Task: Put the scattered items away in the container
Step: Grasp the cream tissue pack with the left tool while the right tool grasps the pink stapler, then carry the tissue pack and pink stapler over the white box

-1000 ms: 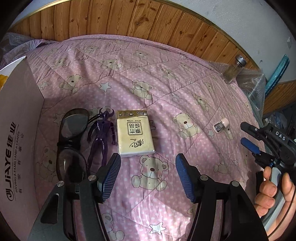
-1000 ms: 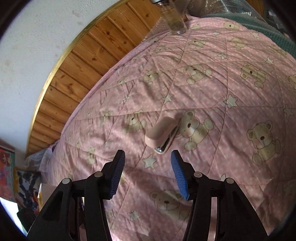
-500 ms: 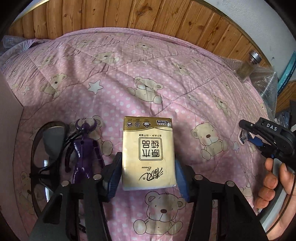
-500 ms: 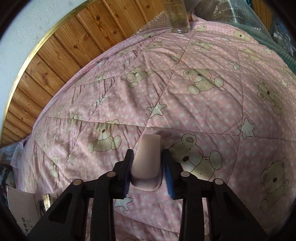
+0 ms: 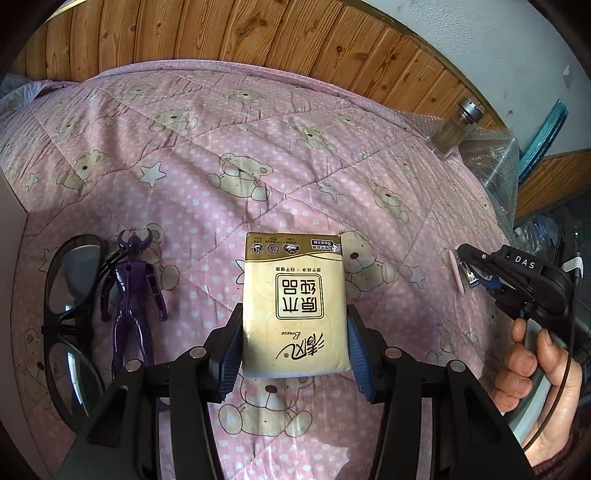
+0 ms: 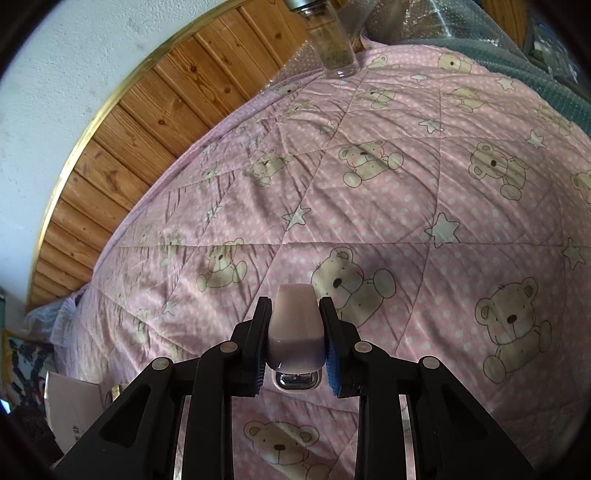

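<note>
Nearest in the left wrist view, the left tool (image 5: 293, 343) has its two blue-padded fingers pressed against the long sides of a yellow tissue pack (image 5: 294, 302), gripping its near half; the pack lies flat on a pink quilt (image 5: 229, 147) printed with bears and stars.

At about nine o'clock from the pack, just beside it, a purple toy figure (image 5: 131, 291) lies on its back, its horned head pointing away. A pair of black-framed glasses (image 5: 70, 314) lies against the figure's far side, one arm crossing the figure's shoulder.

At three o'clock, a hand (image 5: 535, 373) grips the handle of the right tool (image 5: 471, 275), which is closed on a small pink stapler (image 5: 458, 271).

In the right wrist view, that right tool (image 6: 295, 343) clamps the stapler (image 6: 294, 332) by its sides (pink top up, metal base showing beneath), over the quilt (image 6: 406, 184). Whether the stapler touches the quilt cannot be told.

At the lower left edge of this view, a corner of a white cardboard box (image 6: 70, 410) shows.

Farther off, at the quilt's far edge, a glass jar (image 5: 456, 129) with a metal lid stands upright before a wooden panelled wall (image 5: 258, 33).
</note>
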The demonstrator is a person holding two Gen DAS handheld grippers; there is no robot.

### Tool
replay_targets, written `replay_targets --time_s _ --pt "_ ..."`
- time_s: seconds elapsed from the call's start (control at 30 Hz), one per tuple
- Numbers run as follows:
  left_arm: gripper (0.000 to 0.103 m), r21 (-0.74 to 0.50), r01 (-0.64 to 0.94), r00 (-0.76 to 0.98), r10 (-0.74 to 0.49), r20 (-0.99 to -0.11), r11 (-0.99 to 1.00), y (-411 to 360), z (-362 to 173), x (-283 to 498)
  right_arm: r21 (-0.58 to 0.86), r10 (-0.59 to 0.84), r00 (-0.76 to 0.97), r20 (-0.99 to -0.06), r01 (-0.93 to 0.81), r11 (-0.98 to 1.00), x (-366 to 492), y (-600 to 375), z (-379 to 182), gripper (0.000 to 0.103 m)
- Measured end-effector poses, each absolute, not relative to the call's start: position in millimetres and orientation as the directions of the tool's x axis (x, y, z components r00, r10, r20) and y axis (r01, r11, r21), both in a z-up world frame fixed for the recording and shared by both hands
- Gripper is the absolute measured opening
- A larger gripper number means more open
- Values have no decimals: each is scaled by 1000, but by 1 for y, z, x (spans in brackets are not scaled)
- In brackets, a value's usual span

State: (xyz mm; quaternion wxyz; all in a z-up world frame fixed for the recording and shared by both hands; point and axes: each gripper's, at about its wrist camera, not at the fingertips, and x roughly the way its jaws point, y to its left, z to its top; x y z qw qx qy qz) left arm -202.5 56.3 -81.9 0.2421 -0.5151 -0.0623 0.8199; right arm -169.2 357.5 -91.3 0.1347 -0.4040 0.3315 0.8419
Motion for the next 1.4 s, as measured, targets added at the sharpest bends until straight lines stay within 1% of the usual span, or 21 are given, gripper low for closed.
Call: replay_targets --time_s 0.27,0.5,0.93,1.4 --pt "52 -394 -357 -356 513 -781 -847 44 -55 -177 453 -43 -648 -760 -481 -751 -127 329 -69 27" --pt "52 -440 -359 -358 556 -750 -823 24 -38 -145 430 -45 -636 -771 -467 -772 -87 295 -58 27" --pt "52 -460 -410 -394 608 -689 -788 -14 5 -83 409 -71 -624 -778 -417 -812 -23 227 -45 27" --pt "52 -491 -421 -444 645 -622 -763 -57 33 -38 385 -100 -659 -745 -303 -871 12 166 -4 27"
